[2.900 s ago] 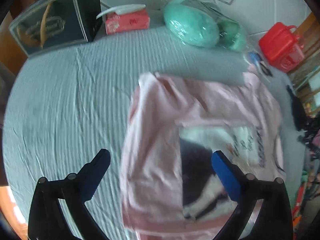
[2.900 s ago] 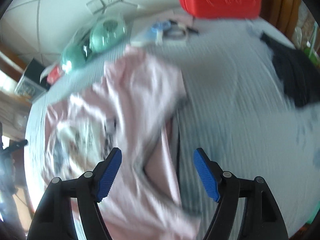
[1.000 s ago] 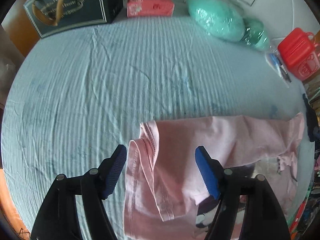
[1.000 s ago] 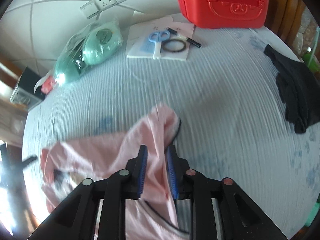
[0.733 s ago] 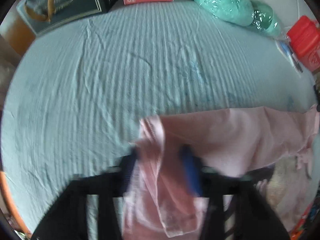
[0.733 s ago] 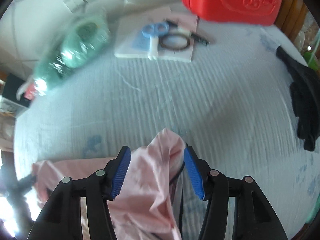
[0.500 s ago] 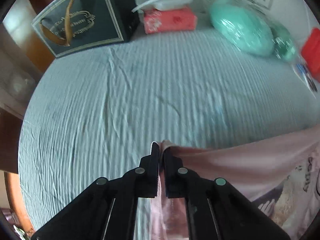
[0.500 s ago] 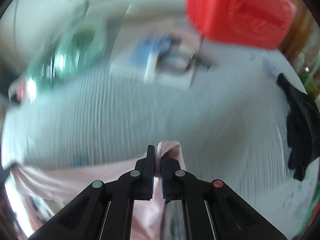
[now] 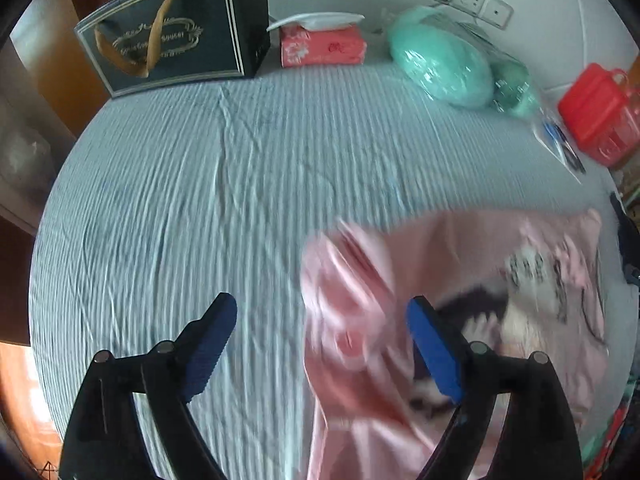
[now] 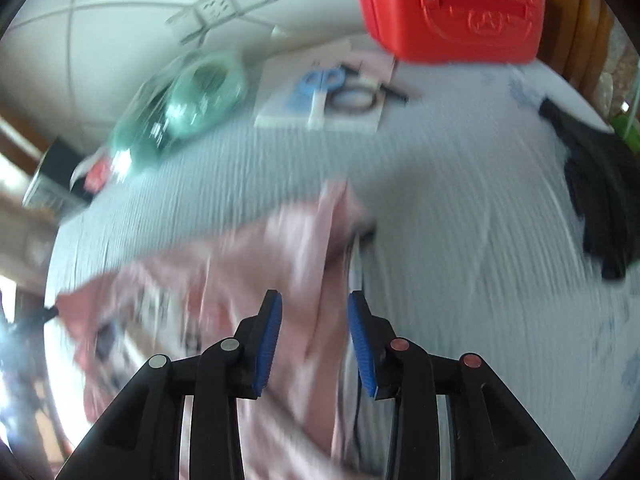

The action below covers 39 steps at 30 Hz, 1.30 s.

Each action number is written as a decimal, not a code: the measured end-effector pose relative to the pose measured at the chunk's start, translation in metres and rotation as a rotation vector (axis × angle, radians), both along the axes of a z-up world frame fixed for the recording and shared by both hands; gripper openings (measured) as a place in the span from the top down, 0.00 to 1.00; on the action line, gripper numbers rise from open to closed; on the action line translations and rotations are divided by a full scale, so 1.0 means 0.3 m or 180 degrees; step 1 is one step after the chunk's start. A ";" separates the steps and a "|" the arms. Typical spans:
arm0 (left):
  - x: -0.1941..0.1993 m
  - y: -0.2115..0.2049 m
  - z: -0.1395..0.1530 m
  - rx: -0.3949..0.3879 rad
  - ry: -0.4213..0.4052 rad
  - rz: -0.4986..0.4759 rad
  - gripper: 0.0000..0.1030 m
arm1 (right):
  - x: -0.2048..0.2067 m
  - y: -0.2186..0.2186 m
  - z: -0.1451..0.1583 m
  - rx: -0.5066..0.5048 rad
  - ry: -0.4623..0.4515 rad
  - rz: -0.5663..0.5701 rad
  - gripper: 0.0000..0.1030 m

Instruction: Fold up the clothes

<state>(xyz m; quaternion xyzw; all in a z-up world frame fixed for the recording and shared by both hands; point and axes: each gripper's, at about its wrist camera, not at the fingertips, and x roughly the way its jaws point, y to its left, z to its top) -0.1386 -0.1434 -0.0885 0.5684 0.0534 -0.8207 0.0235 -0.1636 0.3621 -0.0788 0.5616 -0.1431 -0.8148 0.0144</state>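
Note:
A pink T-shirt (image 9: pixel 460 280) with a black-and-white print lies on the pale blue striped bedsheet (image 9: pixel 200 200). In the left wrist view its bunched left edge sits between and beyond my open blue-padded left gripper (image 9: pixel 322 328). In the right wrist view the shirt (image 10: pixel 240 272) is blurred; its right edge lies between the parted jaws of my right gripper (image 10: pixel 314 320), which is open and holds nothing.
Along the far wall stand a dark gift bag (image 9: pixel 172 32), a pink tissue pack (image 9: pixel 322 46), green wrapped bundles (image 9: pixel 444 64) and a red case (image 9: pixel 600 116). Scissors on paper (image 10: pixel 320 88) and a black garment (image 10: pixel 600 200) lie right of the shirt.
Both grippers were shut on the shirt's edges half a second ago; both have opened and let the shirt drop onto the sheet.

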 end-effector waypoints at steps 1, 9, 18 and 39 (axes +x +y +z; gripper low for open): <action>0.036 0.010 0.006 -0.0042 0.0024 -0.0012 0.15 | 0.044 -0.014 -0.009 -0.0008 -0.0039 0.0029 0.66; 0.280 0.150 -0.031 0.0041 0.0069 -0.0260 0.15 | 0.341 -0.171 -0.068 -0.0057 -0.0173 0.0368 0.72; 0.333 0.246 -0.234 -0.0099 -0.0261 -0.0220 0.14 | 0.403 -0.211 -0.220 -0.0024 -0.0442 0.0317 0.83; 0.541 0.129 -0.140 -0.0316 0.0268 -0.0078 0.02 | 0.597 -0.127 -0.053 -0.0208 -0.0123 0.0167 0.82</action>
